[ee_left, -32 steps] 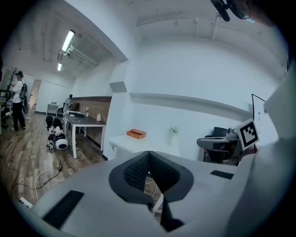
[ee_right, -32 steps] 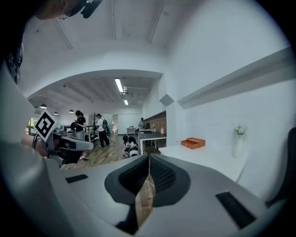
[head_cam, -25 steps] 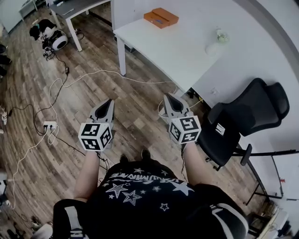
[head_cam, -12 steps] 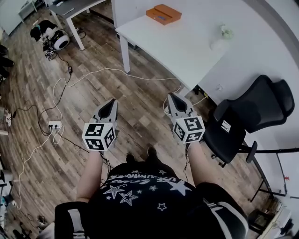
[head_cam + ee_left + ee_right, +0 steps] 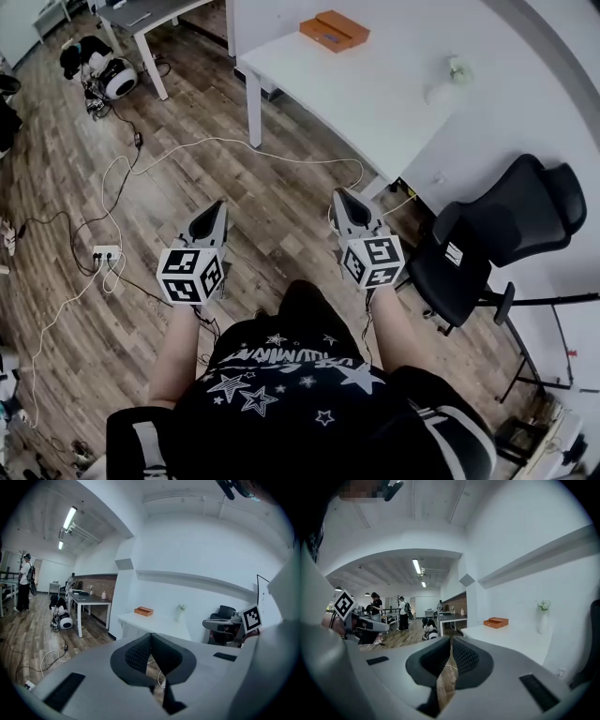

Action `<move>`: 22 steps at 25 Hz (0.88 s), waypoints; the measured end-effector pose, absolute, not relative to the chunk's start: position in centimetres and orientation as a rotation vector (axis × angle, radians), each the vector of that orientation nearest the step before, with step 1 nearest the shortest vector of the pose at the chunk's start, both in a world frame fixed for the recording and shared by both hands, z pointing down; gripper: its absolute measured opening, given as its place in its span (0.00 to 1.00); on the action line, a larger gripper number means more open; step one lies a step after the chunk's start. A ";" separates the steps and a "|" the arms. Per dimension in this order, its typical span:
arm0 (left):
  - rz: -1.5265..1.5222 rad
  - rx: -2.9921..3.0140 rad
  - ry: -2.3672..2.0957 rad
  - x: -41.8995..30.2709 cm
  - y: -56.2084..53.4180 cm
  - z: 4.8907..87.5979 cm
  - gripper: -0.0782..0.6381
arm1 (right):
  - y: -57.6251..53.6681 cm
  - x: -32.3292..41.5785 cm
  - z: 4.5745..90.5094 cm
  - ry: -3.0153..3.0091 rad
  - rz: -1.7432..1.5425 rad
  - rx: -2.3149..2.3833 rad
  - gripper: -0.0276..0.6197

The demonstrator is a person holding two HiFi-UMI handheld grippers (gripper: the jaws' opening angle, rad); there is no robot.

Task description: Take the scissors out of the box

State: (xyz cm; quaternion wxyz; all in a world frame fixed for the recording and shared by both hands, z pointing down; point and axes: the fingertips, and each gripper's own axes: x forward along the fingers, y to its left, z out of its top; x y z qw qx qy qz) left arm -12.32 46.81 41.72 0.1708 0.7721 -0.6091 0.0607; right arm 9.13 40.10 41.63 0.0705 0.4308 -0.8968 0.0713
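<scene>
An orange box (image 5: 335,30) lies on the far end of a white table (image 5: 375,103), well ahead of me. It also shows in the left gripper view as a small orange box (image 5: 143,611) and in the right gripper view as the same box (image 5: 496,622). No scissors are visible. My left gripper (image 5: 217,206) and right gripper (image 5: 339,195) are held side by side over the wooden floor, far short of the table. Both are shut and empty, as the left gripper (image 5: 151,634) and the right gripper (image 5: 451,638) show in their own views.
A small vase with a flower (image 5: 448,73) stands on the table. A black office chair (image 5: 497,234) is on the right. White cables (image 5: 187,150) and a power strip (image 5: 100,251) lie on the floor to the left. A grey desk (image 5: 150,14) stands beyond, and people stand far off.
I have stepped toward the white table, and a knee now shows below the grippers. Both grippers went forward with me and stayed shut.
</scene>
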 end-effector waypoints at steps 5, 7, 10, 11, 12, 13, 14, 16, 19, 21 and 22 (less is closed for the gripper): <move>0.175 2.155 -1.724 -13.9 44.5 42.9 0.13 | 37.8 8.5 42.6 -2.674 0.221 1.283 0.12; 0.189 2.145 -1.730 -14.3 42.7 43.3 0.13 | 35.6 8.5 42.9 -2.674 0.227 1.286 0.12; 0.197 2.115 -1.740 -14.8 38.7 44.3 0.13 | 30.6 8.5 43.9 -2.680 0.249 1.296 0.12; 0.205 2.106 -1.743 -15.0 37.1 44.8 0.13 | 28.7 8.5 44.3 -2.682 0.260 1.299 0.12; 0.212 2.096 -1.746 -15.0 35.3 45.2 0.13 | 26.6 8.5 44.7 -2.683 0.269 1.301 0.12; 0.215 2.086 -1.748 -15.1 33.5 45.5 0.13 | 24.5 8.6 45.1 -2.684 0.279 1.304 0.12; 0.215 2.076 -1.750 -15.0 31.5 45.7 0.13 | 22.3 8.7 45.4 -2.684 0.290 1.304 0.12; 0.208 2.066 -1.755 -14.7 27.7 45.5 0.13 | 18.2 8.9 45.9 -2.683 0.310 1.295 0.12; 0.220 2.083 -1.774 -13.8 21.8 44.3 0.13 | 12.2 9.3 45.7 -2.687 0.313 1.274 0.12; 0.233 2.089 -1.782 -13.0 17.9 43.9 0.13 | 8.5 9.7 45.2 -2.695 0.283 1.263 0.12; 0.237 2.087 -1.785 -12.6 16.1 43.8 0.13 | 6.8 10.0 45.0 -2.701 0.265 1.257 0.12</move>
